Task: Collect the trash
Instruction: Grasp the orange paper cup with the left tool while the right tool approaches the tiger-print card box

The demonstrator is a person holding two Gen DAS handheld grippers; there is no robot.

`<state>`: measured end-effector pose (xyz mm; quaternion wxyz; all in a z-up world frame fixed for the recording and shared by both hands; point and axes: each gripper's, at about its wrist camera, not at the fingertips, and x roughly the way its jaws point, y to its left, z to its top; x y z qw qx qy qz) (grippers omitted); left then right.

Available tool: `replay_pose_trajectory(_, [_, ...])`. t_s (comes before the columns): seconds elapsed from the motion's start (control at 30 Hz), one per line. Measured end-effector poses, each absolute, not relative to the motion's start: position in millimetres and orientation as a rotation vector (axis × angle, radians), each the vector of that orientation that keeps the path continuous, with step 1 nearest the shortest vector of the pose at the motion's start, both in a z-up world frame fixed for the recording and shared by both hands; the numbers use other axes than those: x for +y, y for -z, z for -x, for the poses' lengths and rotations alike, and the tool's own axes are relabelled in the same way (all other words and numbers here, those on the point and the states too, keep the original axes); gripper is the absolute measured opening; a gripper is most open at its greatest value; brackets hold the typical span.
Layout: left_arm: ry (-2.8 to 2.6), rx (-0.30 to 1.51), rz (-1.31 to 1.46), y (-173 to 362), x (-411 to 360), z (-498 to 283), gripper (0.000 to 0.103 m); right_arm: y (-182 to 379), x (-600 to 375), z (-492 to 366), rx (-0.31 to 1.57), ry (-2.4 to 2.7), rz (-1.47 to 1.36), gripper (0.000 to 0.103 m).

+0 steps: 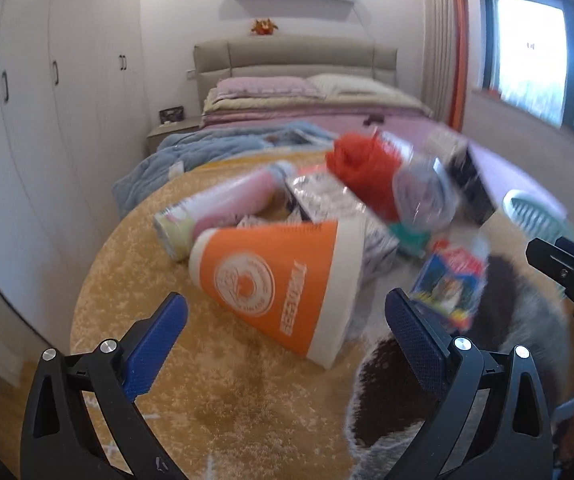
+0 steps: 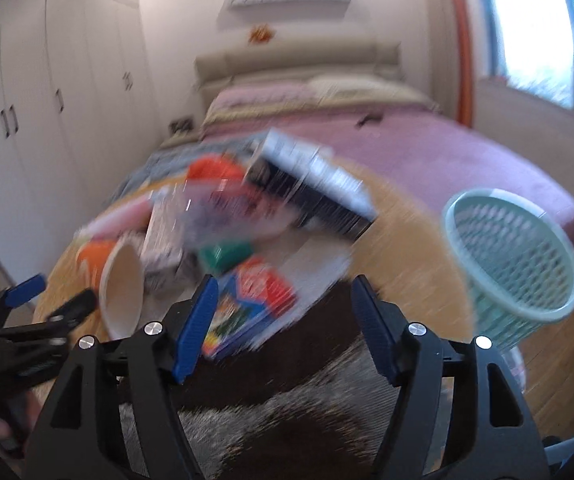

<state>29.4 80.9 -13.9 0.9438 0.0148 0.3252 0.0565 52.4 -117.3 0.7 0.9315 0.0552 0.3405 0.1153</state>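
Observation:
An orange paper cup (image 1: 283,280) lies on its side on a round yellow rug (image 1: 147,320), just ahead of my open, empty left gripper (image 1: 287,328). Behind it lies a pile of trash: a pink bottle (image 1: 227,204), a red bag (image 1: 363,168), a clear plastic bottle (image 1: 423,196) and a colourful packet (image 1: 451,284). In the blurred right wrist view my right gripper (image 2: 283,320) is open and empty above the colourful packet (image 2: 251,304). The cup (image 2: 121,288) is at its left. A green mesh basket (image 2: 515,256) lies tilted at the right.
A bed (image 1: 327,112) with pink bedding stands behind the rug, a blue blanket (image 1: 191,156) hanging off it. White wardrobes (image 1: 47,100) line the left wall. A dark furry mat (image 2: 287,420) lies under the right gripper. A black box (image 2: 319,192) sits in the pile.

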Motion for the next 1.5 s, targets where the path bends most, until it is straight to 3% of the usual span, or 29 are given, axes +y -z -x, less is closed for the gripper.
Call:
replay_pose_trajectory(0.33, [-0.17,0.714,-0.044,34.8,98.1,-24.5,0.074,30.9,-69.2,-53.2,0.8,-0.342,-0.054,0.067])
replay_pose_trajectory(0.63, [-0.246,0.711,0.045,24.6,144.9,14.8,0.073,44.9,-67.8,-59.3,0.872,-0.258,-0.053,0.064])
replay_pose_trajectory(0.8, [-0.164,0.702,0.111,15.3,157.5,24.7,0.075,42.6,-98.1,-56.5,0.834,-0.09,-0.076,0.059])
replay_pose_trajectory(0.87, [-0.114,0.678,0.138,10.7,153.7,26.5,0.084,39.7,-114.6,-54.7,0.81,-0.064,-0.139,0.059])
replay_pose_trajectory(0.97, [-0.064,0.645,0.171,5.1,143.9,23.0,0.089,30.2,-124.9,-52.1,0.771,-0.099,-0.209,0.06])
replay_pose_trajectory(1.0, [-0.073,0.646,0.179,4.2,141.6,17.1,0.09,26.5,-125.1,-53.0,0.762,-0.118,-0.218,0.061])
replay_pose_trajectory(1.13, [-0.137,0.728,0.254,12.3,147.7,-15.5,0.091,16.4,-99.3,-57.9,0.777,-0.222,-0.228,0.084])
replay_pose_trajectory(1.5, [-0.118,0.857,0.363,48.4,160.4,-50.9,0.091,31.7,-40.9,-94.7,0.922,-0.157,-0.203,0.085])
